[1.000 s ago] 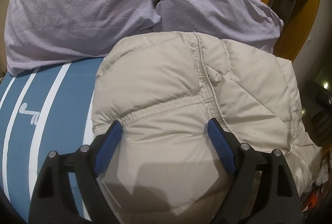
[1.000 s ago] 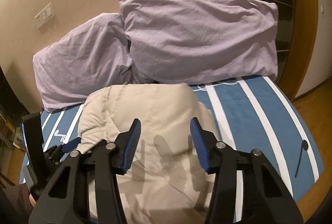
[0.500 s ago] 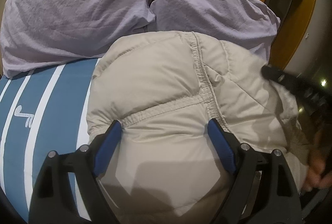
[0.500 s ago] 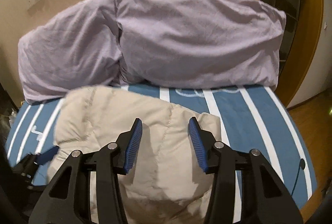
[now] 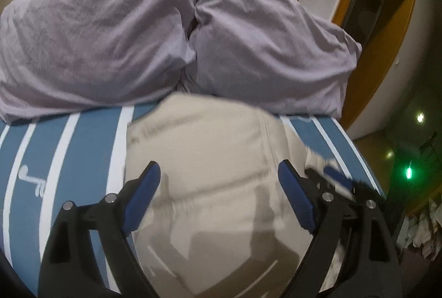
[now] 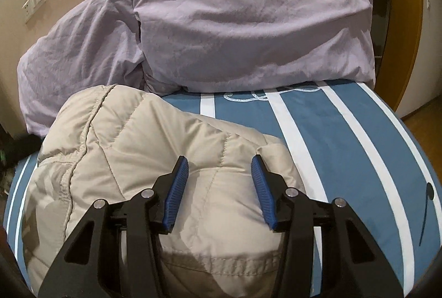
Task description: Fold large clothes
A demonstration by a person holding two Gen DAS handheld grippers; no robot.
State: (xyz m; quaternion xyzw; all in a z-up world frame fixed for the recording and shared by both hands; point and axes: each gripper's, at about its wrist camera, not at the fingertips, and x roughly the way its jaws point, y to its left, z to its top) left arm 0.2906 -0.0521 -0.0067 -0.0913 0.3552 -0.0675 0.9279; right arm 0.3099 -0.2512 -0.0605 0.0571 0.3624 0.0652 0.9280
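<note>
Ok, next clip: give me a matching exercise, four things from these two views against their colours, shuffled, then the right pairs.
Things:
1. jacket
2. pillows
3. bed cover
4. door frame

Colours:
A. blue with white stripes
B. lilac
C. orange-brown
D. beige

Pairs: 1-D, 2-B, 3-A, 4-C

I'm looking down along both grippers, close over the jacket (image 5: pixel 215 159) (image 6: pixel 143 148); both views are sharing the pillows (image 5: pixel 116 49) (image 6: pixel 248 21) ahead.
</note>
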